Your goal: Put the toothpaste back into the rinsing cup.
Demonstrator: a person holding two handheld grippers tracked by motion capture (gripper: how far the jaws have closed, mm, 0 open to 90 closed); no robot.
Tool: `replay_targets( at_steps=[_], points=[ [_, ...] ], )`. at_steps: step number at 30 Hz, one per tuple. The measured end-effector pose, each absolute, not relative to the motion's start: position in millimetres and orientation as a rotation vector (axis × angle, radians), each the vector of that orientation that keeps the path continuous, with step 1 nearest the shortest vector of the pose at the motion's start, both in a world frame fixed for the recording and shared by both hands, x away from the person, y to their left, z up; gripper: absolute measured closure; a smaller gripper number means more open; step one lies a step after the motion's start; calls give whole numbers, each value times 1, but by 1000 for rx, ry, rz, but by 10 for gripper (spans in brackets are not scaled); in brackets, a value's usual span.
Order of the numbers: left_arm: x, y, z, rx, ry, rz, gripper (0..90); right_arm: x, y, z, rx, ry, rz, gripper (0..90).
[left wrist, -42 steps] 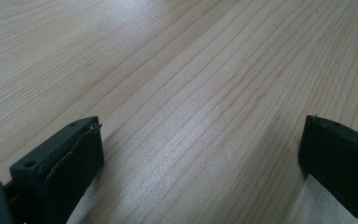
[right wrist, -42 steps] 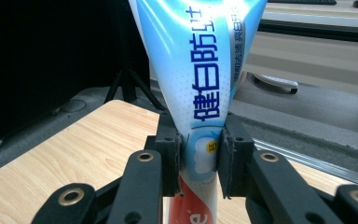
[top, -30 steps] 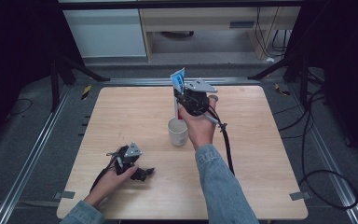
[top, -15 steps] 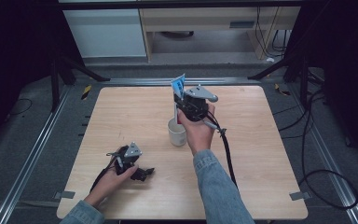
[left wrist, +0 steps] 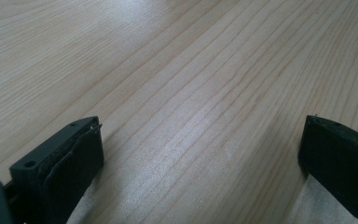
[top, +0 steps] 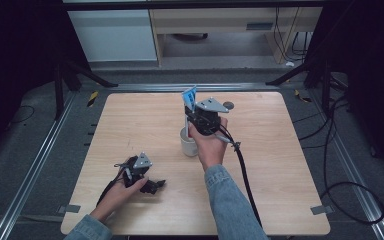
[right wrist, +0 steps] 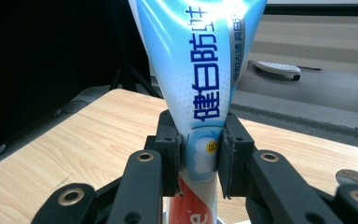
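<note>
My right gripper (top: 195, 111) is shut on a blue and white toothpaste tube (top: 190, 97) and holds it upright, flat end up. In the right gripper view the jaws pinch the tube (right wrist: 200, 70) at its lower part, above a red section, with the gripper (right wrist: 200, 156) centred low. The tube hangs over a white cup (top: 187, 145) at the middle of the wooden table (top: 130, 120); its lower end is hidden behind the gripper. My left gripper (top: 153, 186) rests near the front left edge, open (left wrist: 203, 140) over bare wood.
A small round grey disc (top: 228, 105) lies on the table just beyond the right gripper, also seen as a disc (right wrist: 354, 178). A black cable (top: 242, 170) trails from the right gripper across the near table. Tripod legs and cabinets stand beyond the far edge.
My right gripper has carried the tube toward the near side and lower, ending over the cup. The left gripper and the cup have stayed put.
</note>
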State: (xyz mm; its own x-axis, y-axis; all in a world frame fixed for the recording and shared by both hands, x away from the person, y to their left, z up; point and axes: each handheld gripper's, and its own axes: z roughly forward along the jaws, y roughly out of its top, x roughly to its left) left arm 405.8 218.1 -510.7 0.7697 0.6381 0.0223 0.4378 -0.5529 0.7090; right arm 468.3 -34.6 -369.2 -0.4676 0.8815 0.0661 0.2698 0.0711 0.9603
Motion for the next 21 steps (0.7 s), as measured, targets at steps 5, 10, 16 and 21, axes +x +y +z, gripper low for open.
replay_targets(
  at_steps=[5, 10, 16, 21],
  points=[
    [406, 218, -511, 2245, 798, 361, 0, 468, -35, -377, 1158, 1802, 1410, 727],
    [406, 218, -511, 2244, 800, 359, 0, 468, -36, -382, 1170, 1807, 1407, 727],
    [406, 218, -511, 2245, 798, 361, 0, 468, -35, -384, 1179, 1800, 1420, 727],
    [406, 218, -511, 2245, 798, 361, 0, 467, -36, -386, 1183, 1804, 1416, 727]
  ],
)
